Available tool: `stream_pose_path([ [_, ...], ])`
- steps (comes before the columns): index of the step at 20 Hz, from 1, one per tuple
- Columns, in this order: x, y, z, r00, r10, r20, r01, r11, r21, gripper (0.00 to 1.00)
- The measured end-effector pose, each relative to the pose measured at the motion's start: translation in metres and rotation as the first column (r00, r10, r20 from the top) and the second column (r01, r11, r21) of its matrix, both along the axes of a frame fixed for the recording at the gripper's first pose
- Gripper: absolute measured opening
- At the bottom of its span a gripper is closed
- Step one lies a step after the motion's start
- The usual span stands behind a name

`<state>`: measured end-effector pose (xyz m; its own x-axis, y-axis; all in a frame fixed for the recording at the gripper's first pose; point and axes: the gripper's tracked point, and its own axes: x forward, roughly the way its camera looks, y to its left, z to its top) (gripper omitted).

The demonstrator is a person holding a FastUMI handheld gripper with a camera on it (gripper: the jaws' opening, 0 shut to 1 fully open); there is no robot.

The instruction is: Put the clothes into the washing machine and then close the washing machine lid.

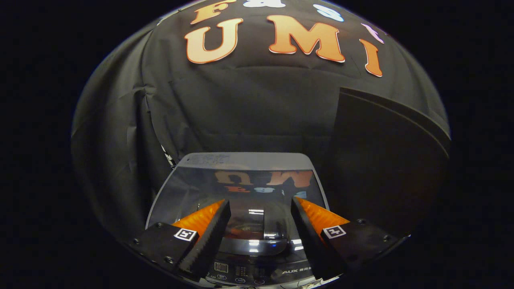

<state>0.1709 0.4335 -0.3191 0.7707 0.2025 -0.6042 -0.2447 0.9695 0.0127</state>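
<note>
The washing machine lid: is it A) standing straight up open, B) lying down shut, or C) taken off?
B: the glass lid lies flat over the washing machine, its handle between the open tool's fingers, which touch nothing.

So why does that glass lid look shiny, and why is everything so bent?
Gripper view: the washer lid is closed and glossy, so it mirrors the booth wall and catches small bright glints near its handle. The fisheye lens bows straight edges outward. The booth is dim. The gripper hangs open above the lid, fingers spread either side of the handle.
</note>
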Motion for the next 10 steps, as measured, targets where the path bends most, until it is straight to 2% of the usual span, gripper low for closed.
stream_pose_path([
  [10, 0.016, 0.003, 0.087, 0.989, 0.025, 0.144, -0.026, 1.0, 0.006, 0.98],
])
